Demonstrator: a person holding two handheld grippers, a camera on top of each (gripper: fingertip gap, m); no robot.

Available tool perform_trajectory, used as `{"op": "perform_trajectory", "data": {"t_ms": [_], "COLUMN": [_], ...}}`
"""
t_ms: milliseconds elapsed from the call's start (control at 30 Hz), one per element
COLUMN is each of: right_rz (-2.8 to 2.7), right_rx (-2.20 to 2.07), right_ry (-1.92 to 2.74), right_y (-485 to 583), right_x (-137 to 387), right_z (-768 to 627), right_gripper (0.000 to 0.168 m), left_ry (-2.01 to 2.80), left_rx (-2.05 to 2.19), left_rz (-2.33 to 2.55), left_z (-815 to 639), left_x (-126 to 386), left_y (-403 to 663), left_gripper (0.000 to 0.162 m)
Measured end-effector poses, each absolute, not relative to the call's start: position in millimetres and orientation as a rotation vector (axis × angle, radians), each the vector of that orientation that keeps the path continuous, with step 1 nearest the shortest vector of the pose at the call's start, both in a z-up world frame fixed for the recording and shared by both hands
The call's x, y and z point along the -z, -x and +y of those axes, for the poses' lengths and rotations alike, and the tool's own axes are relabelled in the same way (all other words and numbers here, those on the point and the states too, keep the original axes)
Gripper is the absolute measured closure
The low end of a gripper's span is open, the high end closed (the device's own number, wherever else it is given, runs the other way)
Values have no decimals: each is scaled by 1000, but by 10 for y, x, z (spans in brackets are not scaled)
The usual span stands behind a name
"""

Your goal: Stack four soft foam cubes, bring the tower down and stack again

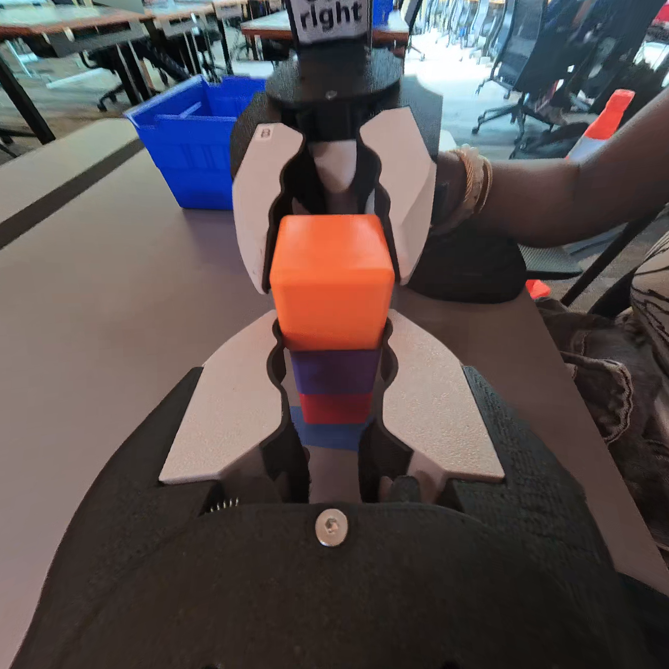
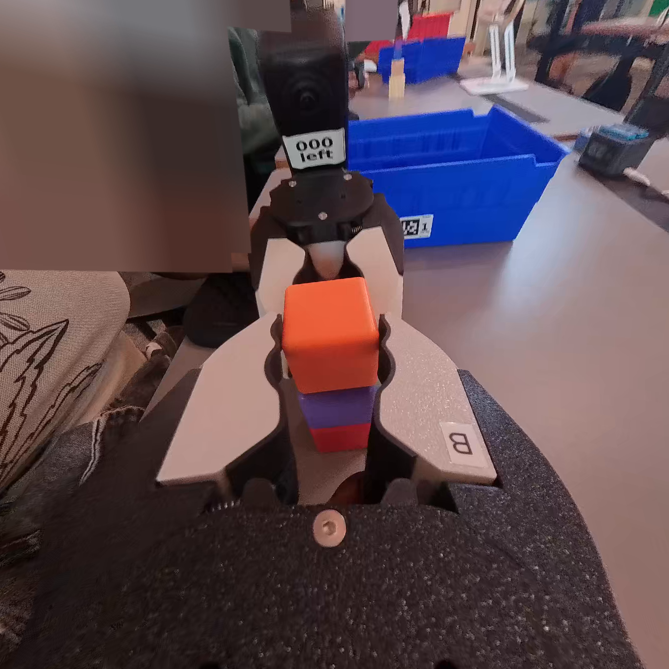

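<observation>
Fingertips of the left gripper (image 1: 331, 335) flank the orange cube (image 1: 331, 278) topping the upright tower over purple cube (image 1: 335, 373), red cube (image 1: 336, 407) and blue cube (image 1: 325, 434), with the right gripper (image 1: 331, 271) opposite at twelve o'clock, whether either clamps I cannot tell.

Blue bin (image 2: 470, 195) on grey desk (image 2: 543, 344); orange-white cone (image 1: 608, 119), office chairs (image 1: 535, 65) beyond desk edge; small dark box (image 2: 611, 148) near bin.
</observation>
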State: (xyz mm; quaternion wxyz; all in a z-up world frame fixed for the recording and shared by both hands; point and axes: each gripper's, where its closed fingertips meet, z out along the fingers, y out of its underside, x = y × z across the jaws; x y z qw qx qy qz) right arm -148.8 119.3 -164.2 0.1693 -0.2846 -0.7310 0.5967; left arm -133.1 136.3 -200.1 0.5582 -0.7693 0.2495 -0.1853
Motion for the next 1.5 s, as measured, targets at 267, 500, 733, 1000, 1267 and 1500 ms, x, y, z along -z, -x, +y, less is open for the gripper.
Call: {"op": "perform_trajectory", "data": {"t_ms": [267,500,733,1000,1267,1500], "right_rz": [-2005,-1993,-1993,-1988,-2014,-2039], "right_rx": [-1676,-1682,-1675,-1677,-1624,-1534], "right_ry": [684,677,678,678,711,731], "right_y": [1466,1461,1463,1470,1489,1490], "right_x": [1650,1648,1651,1653,1667,1650], "right_z": [1207,1205,1198,1195,1185,1219], "right_gripper": [119,119,119,119,119,119], "left_ry": [1852,1877,1881,1880,1954,1958], "left_rx": [440,389,372,404,349,390], "left_rz": [626,655,660,651,709,673], "left_z": [1365,1354,1350,1350,1381,1404], "left_x": [2030,2072,2079,2086,2323,2326], "left_y": [1314,1326,1331,1327,1315,1302], "left_gripper": [111,111,111,111,109,112]}}
